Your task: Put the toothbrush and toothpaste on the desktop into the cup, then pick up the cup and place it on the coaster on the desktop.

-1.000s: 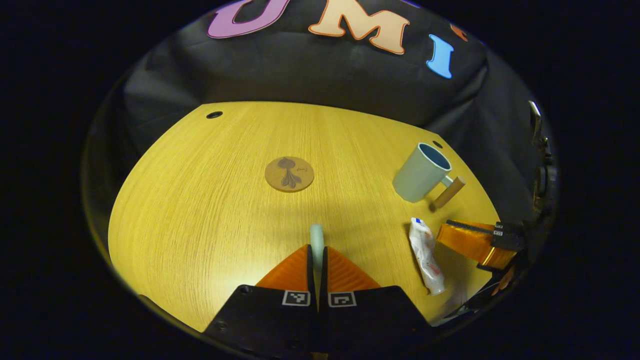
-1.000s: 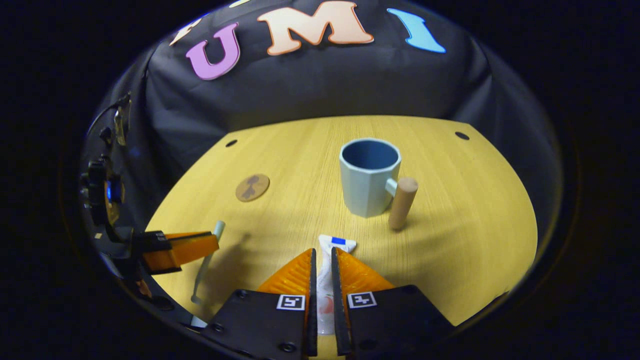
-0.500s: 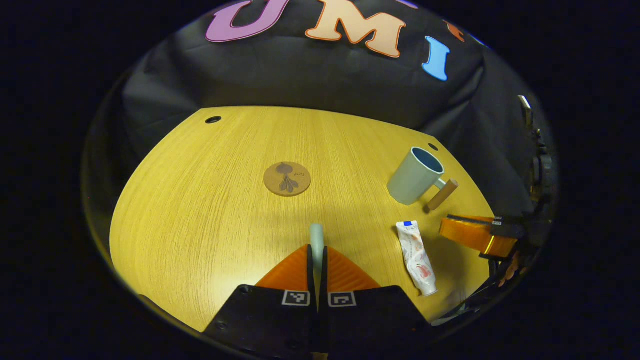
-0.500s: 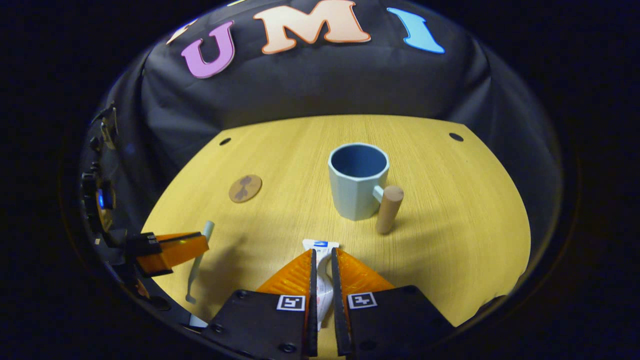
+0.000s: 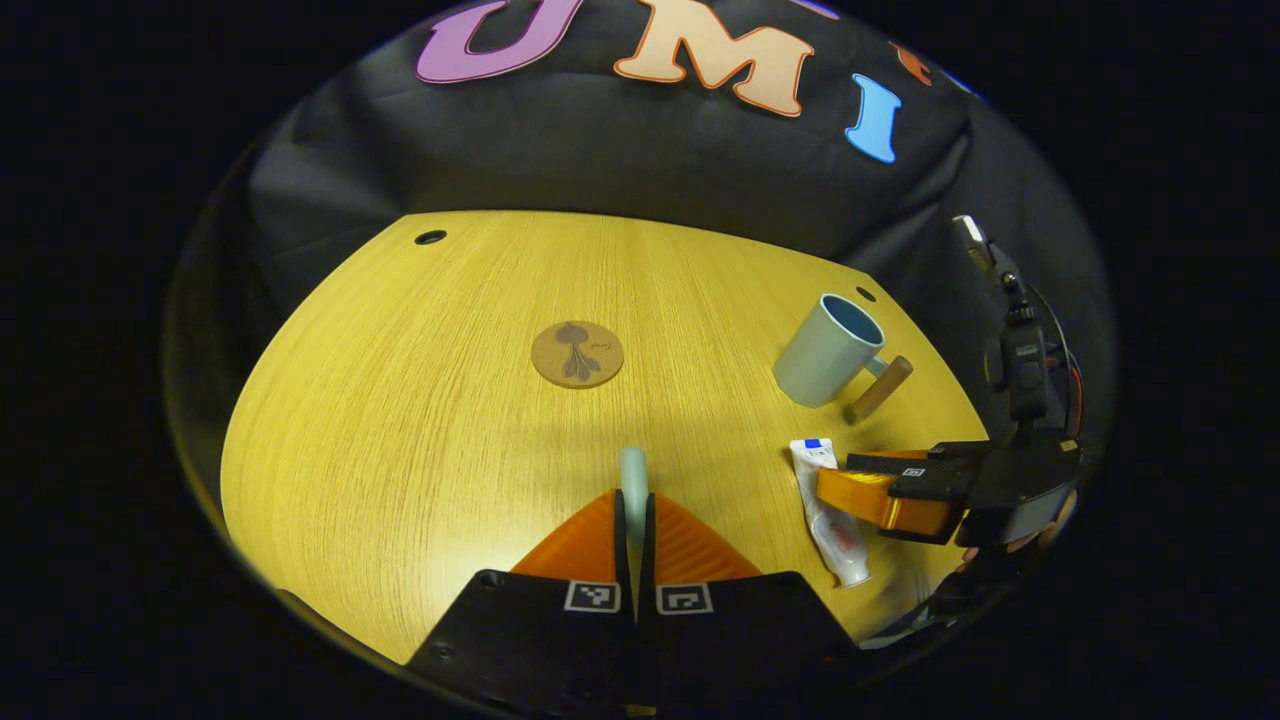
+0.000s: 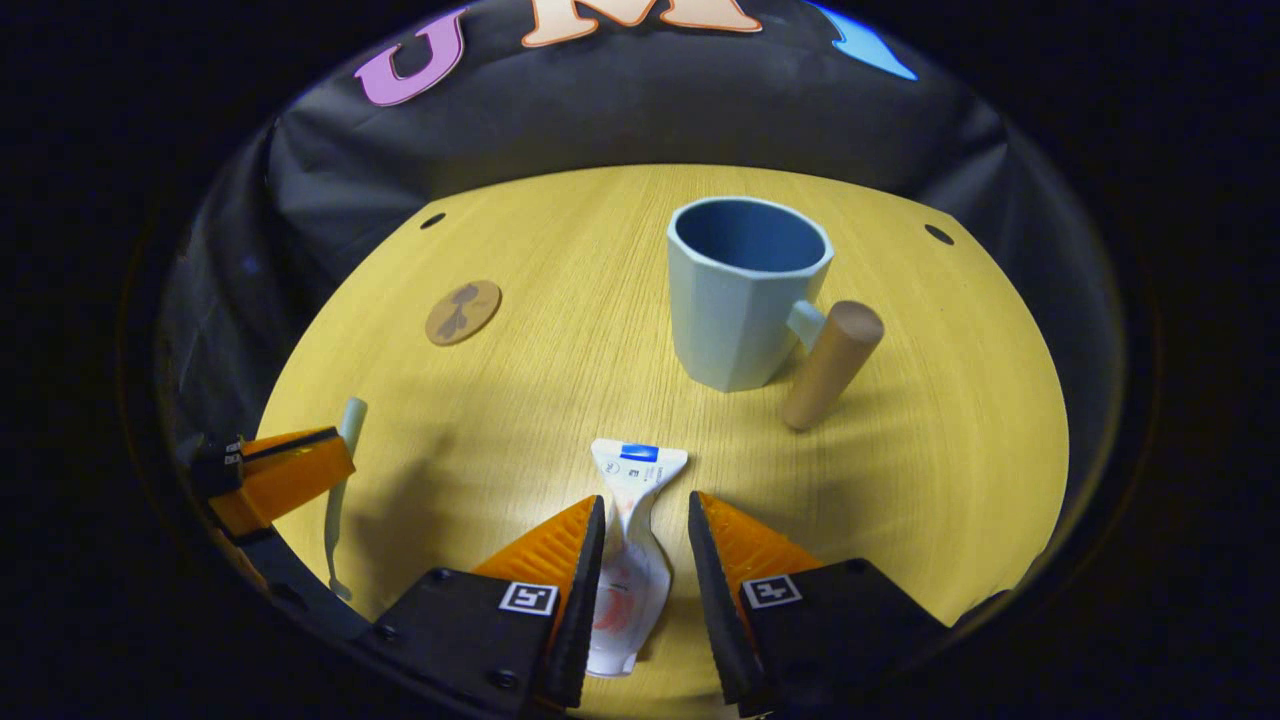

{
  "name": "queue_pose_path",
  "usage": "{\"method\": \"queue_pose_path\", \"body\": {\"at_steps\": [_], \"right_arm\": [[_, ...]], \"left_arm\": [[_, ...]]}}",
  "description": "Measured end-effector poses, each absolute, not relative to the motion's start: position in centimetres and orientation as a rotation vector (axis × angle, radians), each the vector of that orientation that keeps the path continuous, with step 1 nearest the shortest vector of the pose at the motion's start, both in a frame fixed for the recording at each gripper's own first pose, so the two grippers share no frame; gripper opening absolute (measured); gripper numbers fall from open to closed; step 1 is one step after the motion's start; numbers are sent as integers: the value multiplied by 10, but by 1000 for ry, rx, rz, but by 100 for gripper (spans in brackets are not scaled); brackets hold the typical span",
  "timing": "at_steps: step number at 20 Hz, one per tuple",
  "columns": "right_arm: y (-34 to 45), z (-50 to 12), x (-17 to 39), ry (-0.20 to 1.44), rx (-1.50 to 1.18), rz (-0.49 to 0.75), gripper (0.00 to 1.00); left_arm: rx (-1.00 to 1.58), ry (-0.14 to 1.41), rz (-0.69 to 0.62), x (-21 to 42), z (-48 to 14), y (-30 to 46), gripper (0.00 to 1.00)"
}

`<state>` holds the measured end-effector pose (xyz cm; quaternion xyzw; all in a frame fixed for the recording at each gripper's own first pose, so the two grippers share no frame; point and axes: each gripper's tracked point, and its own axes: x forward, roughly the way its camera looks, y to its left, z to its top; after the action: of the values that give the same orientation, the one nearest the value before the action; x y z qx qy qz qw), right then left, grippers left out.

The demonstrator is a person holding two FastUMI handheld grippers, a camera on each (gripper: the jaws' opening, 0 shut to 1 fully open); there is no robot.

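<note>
Left claw (image 5: 634, 520) pinches the toothbrush (image 5: 632, 478); right claw (image 6: 645, 520), parted, straddles the toothpaste (image 6: 625, 540) lying flat.

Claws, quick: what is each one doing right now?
Left claw: closed on the toothbrush.
Right claw: open, straddling the toothpaste on the table.

A staged recording booth rather than a lived-in room: black cloth (image 6: 620, 130) hangs as a backdrop right behind a bare yellow wooden table (image 6: 560, 330) with cable holes at its far corners. Household props sit on it: a mug (image 6: 745, 290), a coaster (image 6: 463, 312) and a toothpaste tube (image 6: 625, 540).
</note>
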<state>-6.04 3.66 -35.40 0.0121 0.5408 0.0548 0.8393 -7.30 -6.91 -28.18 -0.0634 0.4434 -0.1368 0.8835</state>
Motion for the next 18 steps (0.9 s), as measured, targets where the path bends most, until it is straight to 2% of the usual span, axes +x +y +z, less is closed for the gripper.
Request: {"method": "queue_pose_path", "body": {"at_steps": [1, 2, 3, 5, 6, 7, 8, 9, 11, 12, 17, 18], "right_arm": [[38, -358, -62, 1158, 27, 119, 46], [40, -361, -63, 1174, 26, 120, 46], [40, -365, -61, 1168, 10, 114, 53], [44, -365, -60, 1170, 11, 110, 39], [44, -365, -58, 1162, 9, 109, 36], [39, -362, -60, 1164, 8, 106, 30], [37, -361, -58, 1166, 18, 102, 29], [38, -364, -58, 1166, 30, 100, 19], [37, -361, -53, 1129, 31, 94, 15], [37, -359, -55, 1131, 32, 106, 10], [34, -329, -39, 1012, 71, 106, 7], [34, -326, -36, 993, 65, 113, 9]], "left_arm": [[-129, 925, -284, -73, -281, -68, 0], [-130, 924, -283, -73, -281, -67, 0], [-132, 926, -281, -73, -281, -66, 0], [-133, 925, -278, -73, -283, -64, 0], [-132, 930, -277, -74, -284, -64, 0], [-133, 927, -278, -73, -284, -64, 0], [-132, 928, -277, -73, -282, -65, 0], [-132, 927, -276, -73, -282, -65, 0], [-139, 931, -273, -74, -284, -64, 0], [-141, 933, -273, -75, -286, -63, 0], [-140, 926, -276, -72, -283, -66, 0], [-142, 925, -280, -70, -280, -69, 0]]}}
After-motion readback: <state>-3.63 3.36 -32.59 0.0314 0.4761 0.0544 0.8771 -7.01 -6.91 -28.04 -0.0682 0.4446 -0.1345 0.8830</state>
